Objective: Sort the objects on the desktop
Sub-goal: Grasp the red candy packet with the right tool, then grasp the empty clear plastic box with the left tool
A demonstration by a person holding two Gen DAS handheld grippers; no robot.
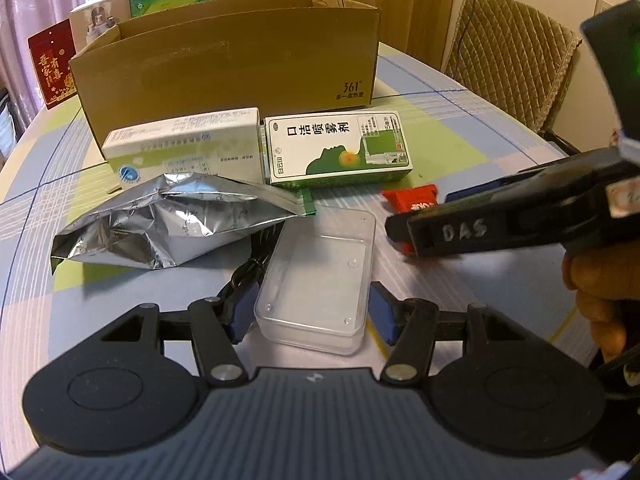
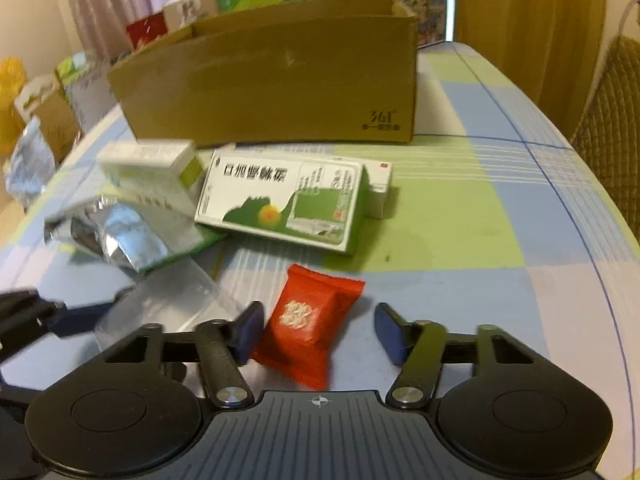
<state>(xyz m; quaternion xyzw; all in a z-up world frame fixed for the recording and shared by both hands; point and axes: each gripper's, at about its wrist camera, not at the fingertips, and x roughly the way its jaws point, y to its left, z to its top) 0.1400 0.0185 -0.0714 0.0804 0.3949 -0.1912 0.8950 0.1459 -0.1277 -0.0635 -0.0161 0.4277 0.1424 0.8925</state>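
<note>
Clear case (image 1: pixel 316 280) perhaps touches left hand-held gripper (image 1: pixel 308 314) pads.

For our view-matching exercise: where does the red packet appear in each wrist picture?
Left wrist: red packet at right of centre, partly hidden behind the right gripper.
Right wrist: lower centre, between the open fingers.
Shared landmark: cardboard box behind.

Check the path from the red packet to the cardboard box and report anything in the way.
The green and white spray box lies flat on the table directly between the red packet and the cardboard box. The right gripper is open around the packet.
</note>
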